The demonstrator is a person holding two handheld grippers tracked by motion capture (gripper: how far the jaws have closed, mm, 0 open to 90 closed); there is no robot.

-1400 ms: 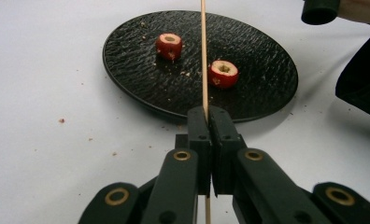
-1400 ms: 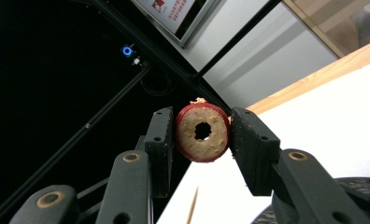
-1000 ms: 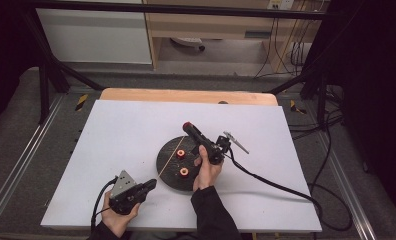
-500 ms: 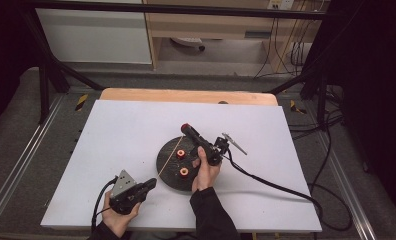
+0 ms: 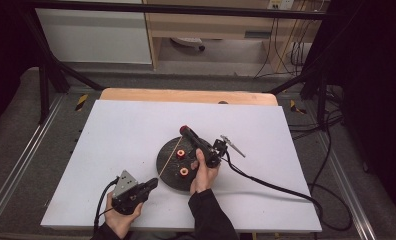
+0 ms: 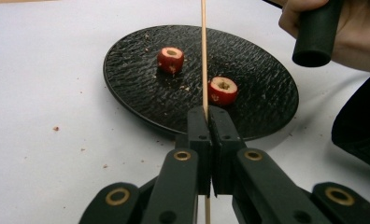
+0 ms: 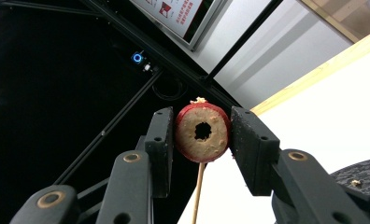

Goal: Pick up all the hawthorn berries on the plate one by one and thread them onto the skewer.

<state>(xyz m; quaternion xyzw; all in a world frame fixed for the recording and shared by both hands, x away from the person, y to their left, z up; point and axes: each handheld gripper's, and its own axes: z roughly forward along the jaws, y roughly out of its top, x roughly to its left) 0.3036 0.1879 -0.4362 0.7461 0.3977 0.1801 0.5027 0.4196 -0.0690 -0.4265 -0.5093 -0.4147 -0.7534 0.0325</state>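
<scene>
A white table (image 5: pixel 116 150) carries a round black plate (image 6: pixel 141 79) that lies just ahead of the jaws of the left gripper (image 6: pixel 206 112), with two red fruit pieces (image 6: pixel 170 59) on it, one to either side of the stick. Those jaws are clenched on a thin wooden stick (image 6: pixel 203 51), which runs straight out from between them across the plate. The right gripper (image 7: pixel 202 133), raised over the plate's far side, has its jaws clamped on a third red fruit slice (image 7: pixel 202 132) with a hole through its middle, and the stick's tip shows just below that slice.
</scene>
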